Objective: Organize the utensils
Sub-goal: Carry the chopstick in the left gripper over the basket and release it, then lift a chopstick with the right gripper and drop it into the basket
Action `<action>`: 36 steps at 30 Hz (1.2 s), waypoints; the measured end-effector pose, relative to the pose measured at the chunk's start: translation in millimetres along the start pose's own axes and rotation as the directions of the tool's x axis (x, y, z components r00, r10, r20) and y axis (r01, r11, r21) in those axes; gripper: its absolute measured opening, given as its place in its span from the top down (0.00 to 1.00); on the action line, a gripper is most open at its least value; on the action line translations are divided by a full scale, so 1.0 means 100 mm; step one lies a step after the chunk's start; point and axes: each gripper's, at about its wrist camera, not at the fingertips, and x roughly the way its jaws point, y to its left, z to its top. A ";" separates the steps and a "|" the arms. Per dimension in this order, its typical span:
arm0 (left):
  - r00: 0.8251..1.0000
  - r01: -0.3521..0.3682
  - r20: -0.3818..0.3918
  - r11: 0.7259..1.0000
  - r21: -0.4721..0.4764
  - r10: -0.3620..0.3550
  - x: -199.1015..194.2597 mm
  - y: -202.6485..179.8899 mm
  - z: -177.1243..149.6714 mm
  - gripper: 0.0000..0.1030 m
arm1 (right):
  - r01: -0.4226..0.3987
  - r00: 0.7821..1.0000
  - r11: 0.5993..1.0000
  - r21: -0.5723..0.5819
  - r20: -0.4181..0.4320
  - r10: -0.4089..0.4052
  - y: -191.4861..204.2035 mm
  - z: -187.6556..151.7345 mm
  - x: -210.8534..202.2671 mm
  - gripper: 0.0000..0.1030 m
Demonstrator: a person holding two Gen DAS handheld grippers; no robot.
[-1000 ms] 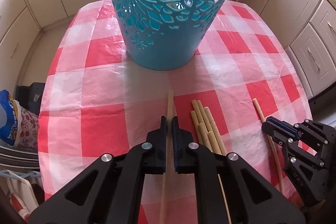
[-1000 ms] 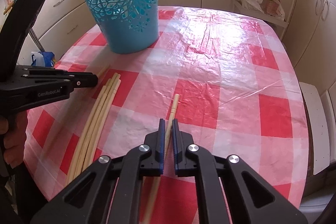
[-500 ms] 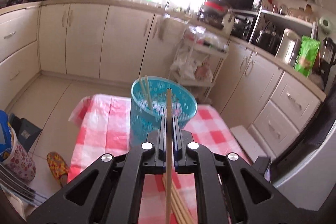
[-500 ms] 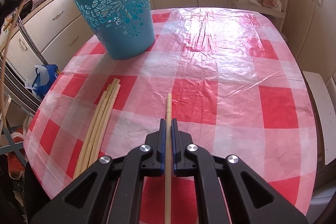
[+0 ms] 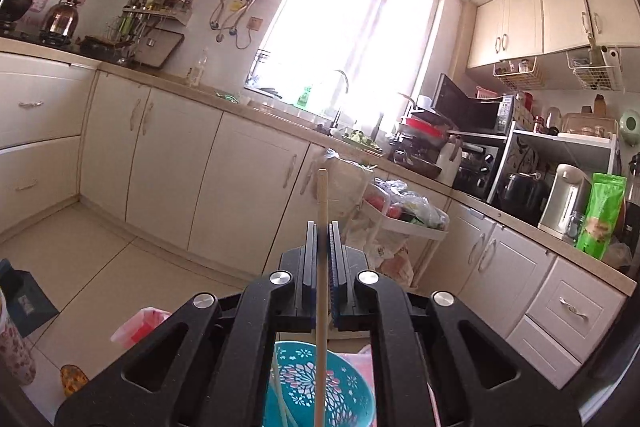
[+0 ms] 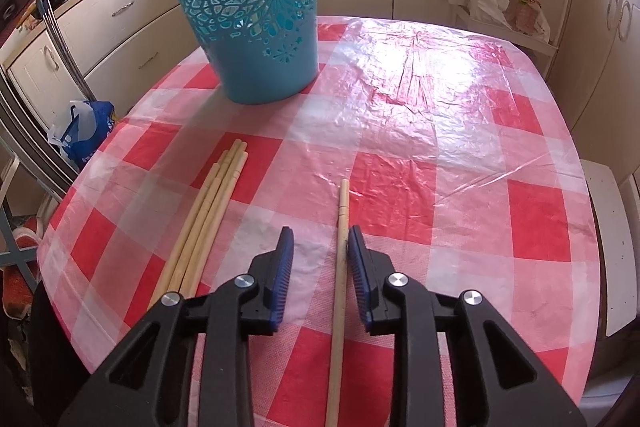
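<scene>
The left wrist view is showing the kitchen at counter height: the bright window (image 5: 348, 39), the cupboards and, far below between the arms of the claw, the open top of the blue basket (image 5: 320, 383) with two chopsticks already leaning inside. The right wrist view is showing what the other one is missing: the whole desk (image 6: 440, 155) with its red and white checked cloth, the basket (image 6: 256, 11) standing near the far left edge, and a bundle of chopsticks (image 6: 208, 211) lying in front of it.

The middle and the right part of the desk are lying bare. The bundle is reaching toward the near left edge.

The left claw (image 5: 321, 243) is pressed together on one chopstick (image 5: 321, 267), which is standing almost upright over the basket's mouth. The right claw (image 6: 320, 247) is opening; its pads are standing apart, and a single chopstick (image 6: 340, 267) is lying on the cloth between them, just beside the right pad. I cannot tell if that pad is touching it.
</scene>
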 end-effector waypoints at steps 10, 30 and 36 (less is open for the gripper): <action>0.995 -0.103 -0.002 0.994 -0.028 0.103 0.51 0.29 -0.36 0.95 | -0.040 0.999 0.998 0.041 0.006 0.039 -0.13 0.01 -0.01 0.71; 0.970 -0.136 -0.185 0.984 0.115 0.156 0.20 0.37 -1.02 0.75 | -0.016 1.000 0.999 0.043 -0.013 0.017 -0.10 0.03 -0.04 0.71; 0.958 -0.192 -0.204 0.980 0.058 0.200 -0.32 0.63 -1.19 0.53 | 0.010 0.999 1.000 -0.001 -0.037 -0.011 -0.14 0.05 -0.04 0.71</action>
